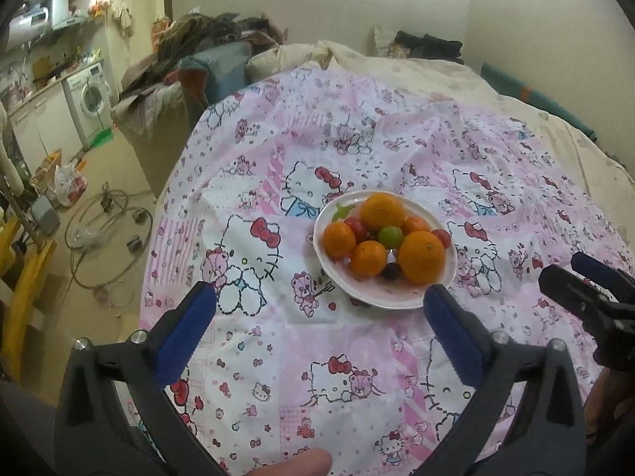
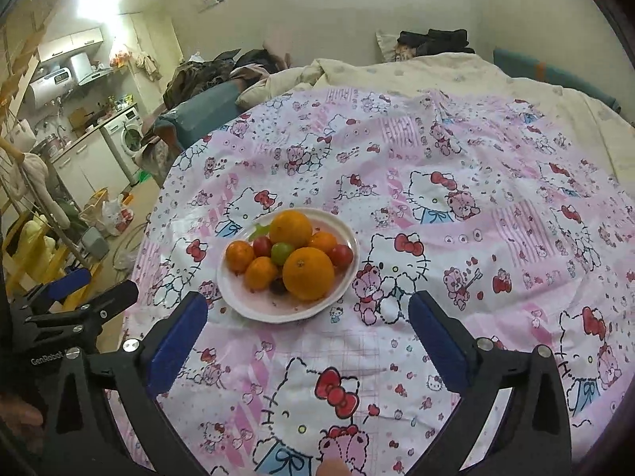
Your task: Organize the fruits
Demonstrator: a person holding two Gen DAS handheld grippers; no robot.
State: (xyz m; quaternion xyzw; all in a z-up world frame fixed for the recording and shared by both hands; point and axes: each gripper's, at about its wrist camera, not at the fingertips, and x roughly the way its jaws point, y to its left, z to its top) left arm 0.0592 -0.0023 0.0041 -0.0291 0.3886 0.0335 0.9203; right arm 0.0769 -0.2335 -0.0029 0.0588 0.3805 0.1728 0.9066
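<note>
A white plate [image 1: 359,291] [image 2: 254,309] sits on a pink cartoon-print bedsheet [image 1: 278,150] [image 2: 456,158]. It holds two large oranges [image 1: 421,256] [image 2: 308,273], several small tangerines [image 1: 338,239] [image 2: 239,256], red cherry tomatoes [image 1: 356,227] [image 2: 342,256], a green fruit [image 1: 390,236] [image 2: 282,252] and a dark grape [image 1: 391,271]. My left gripper [image 1: 319,299] is open and empty, just short of the plate. My right gripper [image 2: 307,311] is open and empty, with the plate's near edge between its fingertips. The right gripper also shows at the right edge of the left wrist view [image 1: 587,281].
The sheet covers a bed with a cream duvet [image 2: 436,71] and dark clothes [image 2: 432,41] by the far wall. To the left, the bed edge drops to a cluttered floor with cables [image 1: 107,222], bags and a washing machine [image 1: 89,99].
</note>
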